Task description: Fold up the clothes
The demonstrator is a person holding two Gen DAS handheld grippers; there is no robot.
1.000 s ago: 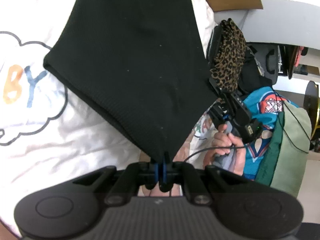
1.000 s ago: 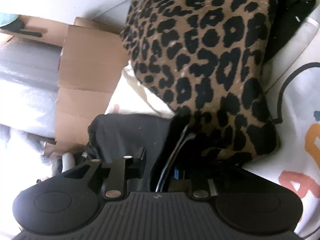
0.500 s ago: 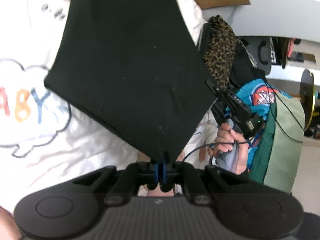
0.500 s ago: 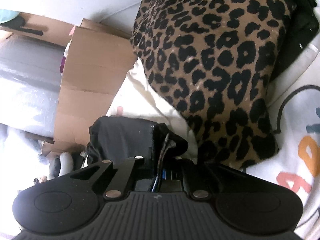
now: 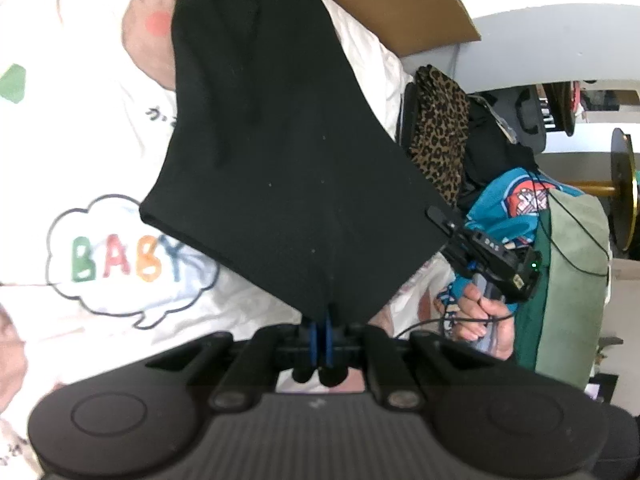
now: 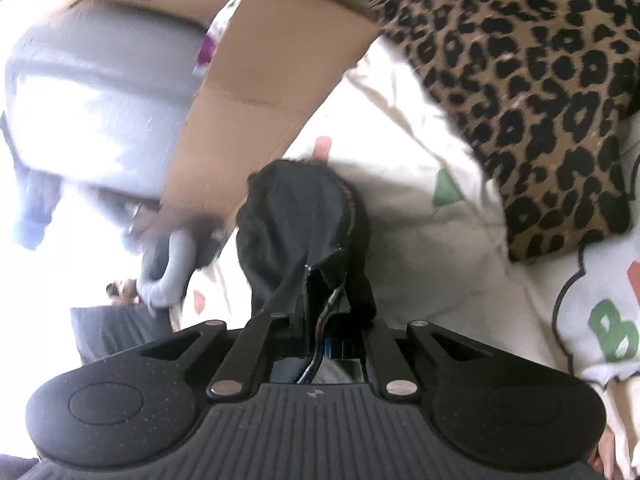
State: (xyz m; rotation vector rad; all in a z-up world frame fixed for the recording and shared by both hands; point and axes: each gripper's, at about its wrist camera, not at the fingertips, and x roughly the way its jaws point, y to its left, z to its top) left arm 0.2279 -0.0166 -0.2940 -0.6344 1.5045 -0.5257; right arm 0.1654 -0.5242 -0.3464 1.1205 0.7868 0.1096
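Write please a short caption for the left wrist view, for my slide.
Left gripper shut on a corner of the black garment, held above a white blanket printed "BABY".

Black garment, leopard-print cloth

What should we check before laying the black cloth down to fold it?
1. Left gripper pinching the black garment: ok.
2. Right gripper shut on its corner: ok, cloth bunched around it.
3. Garment spread flat between grippers: not ok, it sags.
4. Printed sheet bare where it lands: ok.
5. Leopard-print cloth out of the way: ok, beside it.
6. Far end of garment: cannot tell.
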